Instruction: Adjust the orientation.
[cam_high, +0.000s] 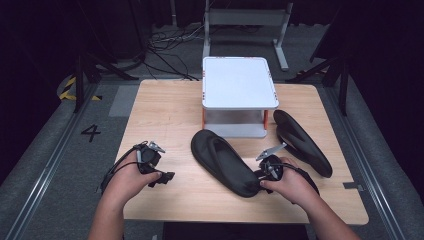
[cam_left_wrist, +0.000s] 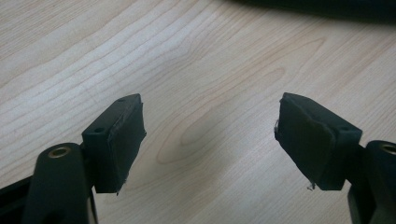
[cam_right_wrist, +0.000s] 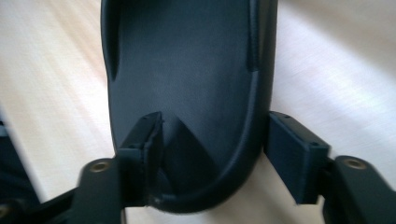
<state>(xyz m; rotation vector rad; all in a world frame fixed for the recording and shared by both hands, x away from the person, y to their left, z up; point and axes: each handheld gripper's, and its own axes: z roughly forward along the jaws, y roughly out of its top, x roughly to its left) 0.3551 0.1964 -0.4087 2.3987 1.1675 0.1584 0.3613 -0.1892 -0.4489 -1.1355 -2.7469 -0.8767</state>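
My right gripper (cam_high: 263, 176) sits at the heel end of the near black slipper (cam_high: 223, 162), which lies flat on the wooden table (cam_high: 165, 117), slanting from just in front of the white stand (cam_high: 239, 82) down toward my right hand (cam_high: 291, 184). In the right gripper view the slipper's heel (cam_right_wrist: 187, 84) runs up between my two jaws: one pad is over the footbed inside the rim, the other stands outside the rim's edge, just beside it, and I can't tell for sure whether both pads press, so I call it a straddle, not a firm grip. The second black slipper (cam_high: 301, 142) lies to the right of the stand, well apart from the first and slanting the same way. My left gripper (cam_high: 161, 178) is over bare wood at the left side of the table, near the front edge, jaws spread wide with nothing between them; the left gripper view looks down past the pads (cam_left_wrist: 119, 140) at plain wood grain. My left hand (cam_high: 127, 181) wraps the gripper body.
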